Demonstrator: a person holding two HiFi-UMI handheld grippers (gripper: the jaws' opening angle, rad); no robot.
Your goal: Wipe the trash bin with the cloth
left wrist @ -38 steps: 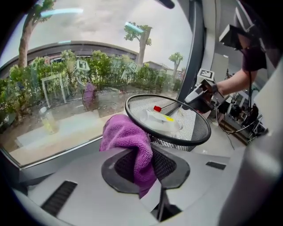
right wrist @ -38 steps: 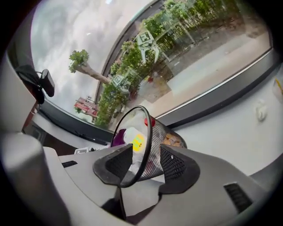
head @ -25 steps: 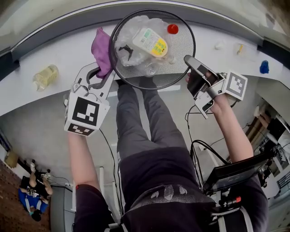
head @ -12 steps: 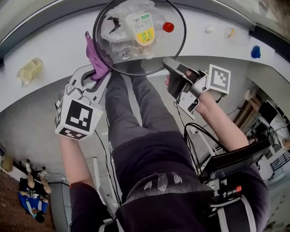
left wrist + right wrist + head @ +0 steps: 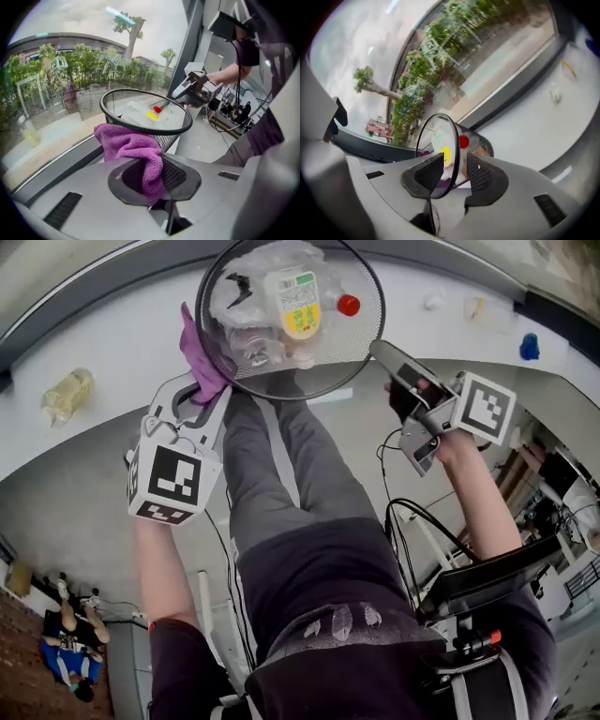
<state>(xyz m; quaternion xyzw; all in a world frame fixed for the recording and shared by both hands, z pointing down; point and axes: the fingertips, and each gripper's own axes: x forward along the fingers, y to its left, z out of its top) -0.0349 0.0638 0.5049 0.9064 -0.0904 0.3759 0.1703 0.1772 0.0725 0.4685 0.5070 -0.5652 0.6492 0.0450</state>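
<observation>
The black mesh trash bin (image 5: 362,334) stands on the white ledge, holding plastic waste and a bottle with a red cap (image 5: 349,305). My left gripper (image 5: 194,395) is shut on the purple cloth (image 5: 200,362), which lies against the bin's left outer wall. In the left gripper view the cloth (image 5: 136,150) bunches between the pads, right under the bin (image 5: 173,136). My right gripper (image 5: 382,357) is at the bin's right rim. In the right gripper view its jaws (image 5: 455,176) are opening, with the bin's rim (image 5: 457,154) between the pads and a gap on each side.
A squashed clear bottle (image 5: 66,395) lies on the ledge at the left. A blue object (image 5: 530,346) and small scraps (image 5: 433,299) sit at the right. The person's legs (image 5: 281,484) are under the ledge, with cables (image 5: 412,521) to the right. Window glass runs behind the ledge.
The bin has shifted left and away over the second. The right gripper swung left, then back right to the rim, and its jaws widened. The left gripper kept hold of the cloth.
</observation>
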